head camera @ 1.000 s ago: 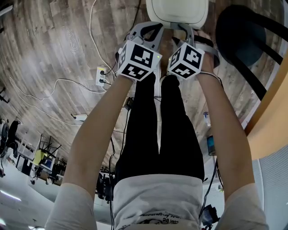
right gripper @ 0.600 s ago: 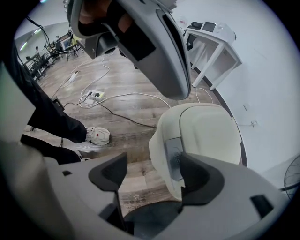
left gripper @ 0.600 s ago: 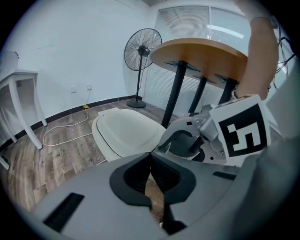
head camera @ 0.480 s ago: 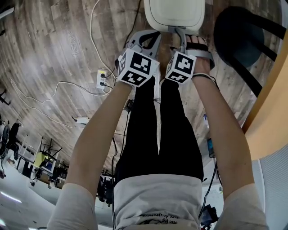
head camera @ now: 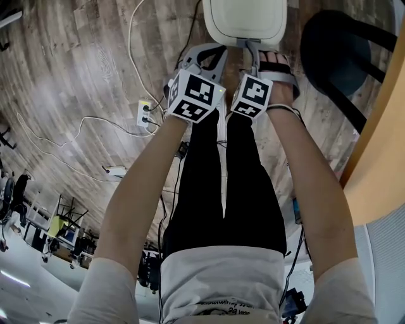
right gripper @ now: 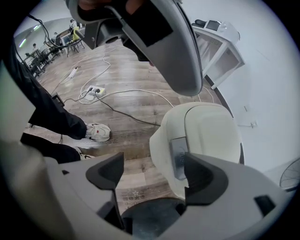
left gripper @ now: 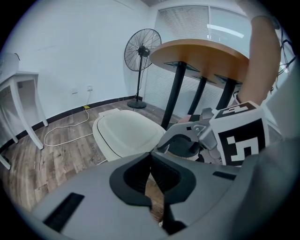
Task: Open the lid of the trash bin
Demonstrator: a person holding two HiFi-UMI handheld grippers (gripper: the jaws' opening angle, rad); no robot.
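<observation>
Right gripper (right gripper: pixel 152 176) jaws just opening wide, nothing gripped; left gripper (left gripper: pixel 152 163) jaws closed together, empty. Trash bin lid (right gripper: pixel 213 126) down: front edge best engaged squarely.

Wood-plank floor (head camera: pixel 69 69) left of the white plastic trash bin (head camera: pixel 245 19) lay open, crossed by thin white cables (head camera: pixel 130 47); a round orange-topped table (left gripper: pixel 201 54) on black legs (left gripper: pixel 176 93) crowded its right

Bright, even light, fisheye edges, perhaps soft
</observation>
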